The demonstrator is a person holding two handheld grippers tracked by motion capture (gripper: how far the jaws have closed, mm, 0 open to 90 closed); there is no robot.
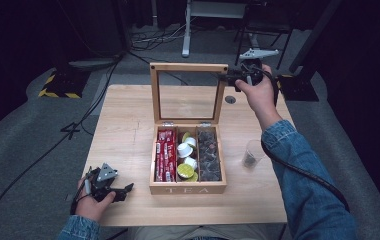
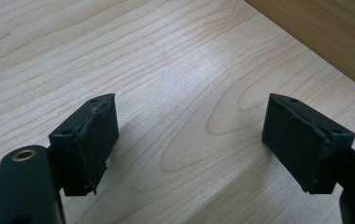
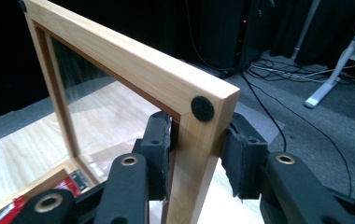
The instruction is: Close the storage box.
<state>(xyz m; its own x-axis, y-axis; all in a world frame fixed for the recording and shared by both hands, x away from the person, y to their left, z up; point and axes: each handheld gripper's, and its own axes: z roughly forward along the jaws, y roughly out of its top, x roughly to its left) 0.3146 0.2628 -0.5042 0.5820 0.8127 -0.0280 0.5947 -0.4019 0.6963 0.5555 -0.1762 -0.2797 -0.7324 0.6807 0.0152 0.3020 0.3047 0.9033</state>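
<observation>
Wooden tea box (image 1: 188, 189) sits mid-table (image 1: 128, 130), its glass-paned lid (image 1: 188, 67) standing upright. The right gripper (image 3: 195, 156) pinches the lid's frame at the upper corner, one jaw on each face. That frame looks stiff and light, but the pane seems fragile, so the wood edge is the place to hold; the hinges will likely swing it freely. The left gripper (image 2: 189, 140) rests on the table near the box's front left corner, jaws spread, holding nothing.

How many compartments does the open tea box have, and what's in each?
3, side by side in the tea box: left holds red packets, middle holds small cups, right holds dark pieces. Deeper layers may be hidden.
</observation>
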